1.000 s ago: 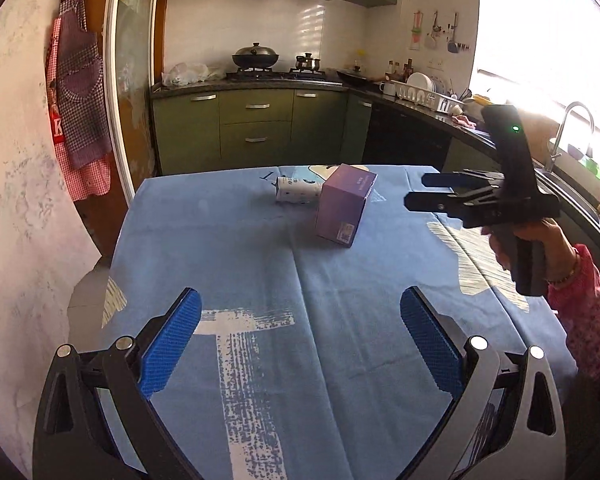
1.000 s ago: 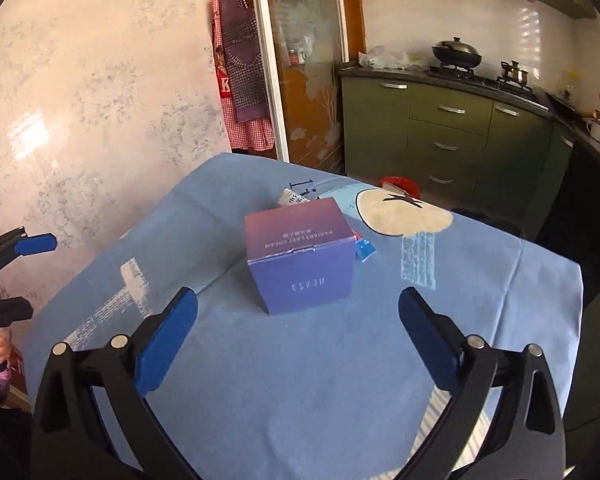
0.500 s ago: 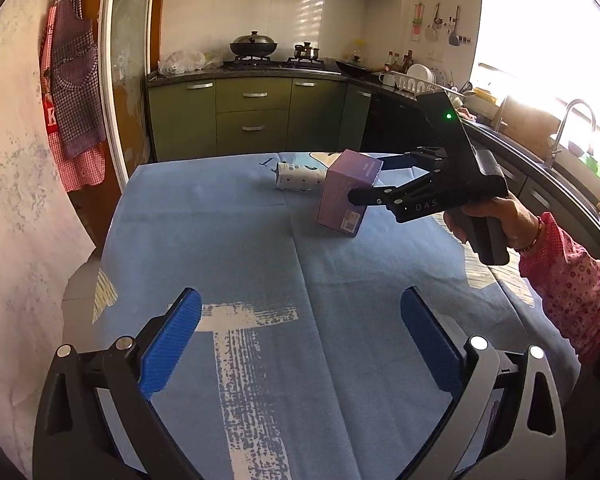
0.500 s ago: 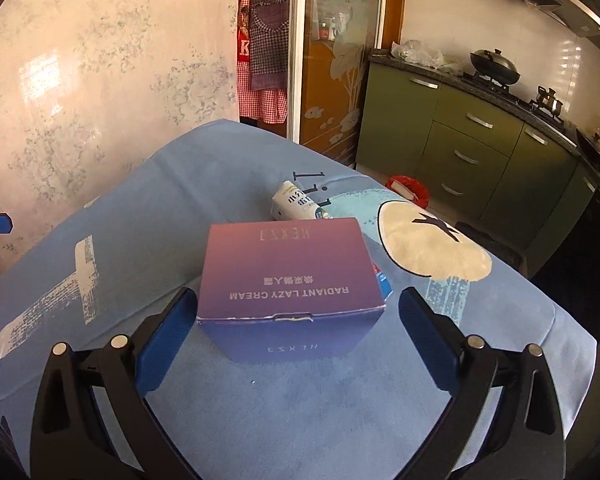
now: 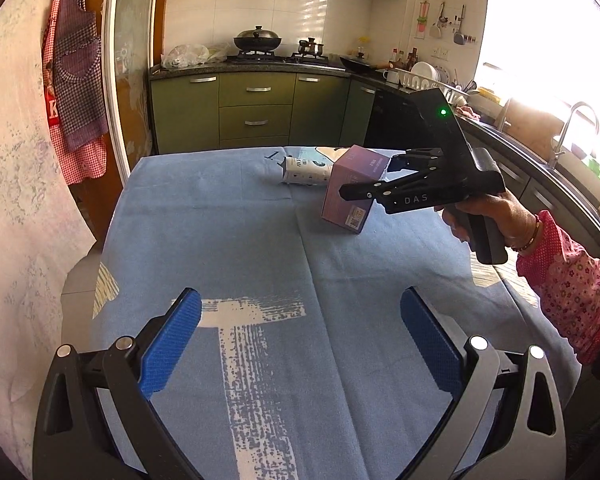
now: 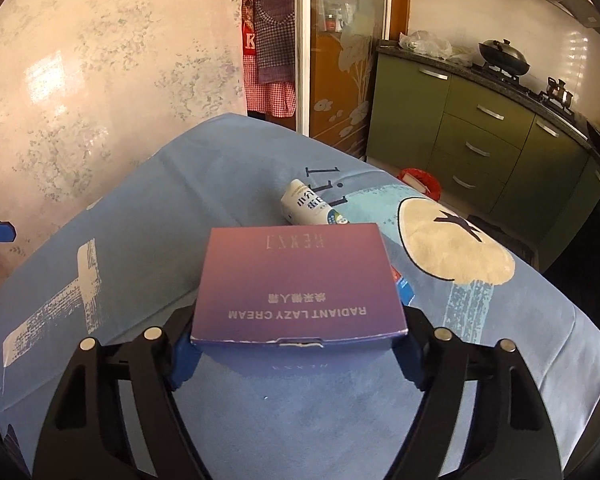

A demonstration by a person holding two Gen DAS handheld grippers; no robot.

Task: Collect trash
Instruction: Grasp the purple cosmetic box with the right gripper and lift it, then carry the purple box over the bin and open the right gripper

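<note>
The left gripper (image 5: pixel 300 344) hangs with its blue pads wide apart over the blue tablecloth (image 5: pixel 228 240), nothing between them. Farther along lies a white bottle (image 6: pixel 308 206) on its side, its printed label too small to read. Just in front of it sits the purple box (image 6: pixel 298 284), marked "RADIANT LAZY CREAM". The right gripper (image 6: pixel 298 354), lettered "DAS" on its side, has just been closing its jaws and now clasps the box from both sides.

Right hand-held gripper (image 6: pixel 298 354) closing, clamped.
</note>
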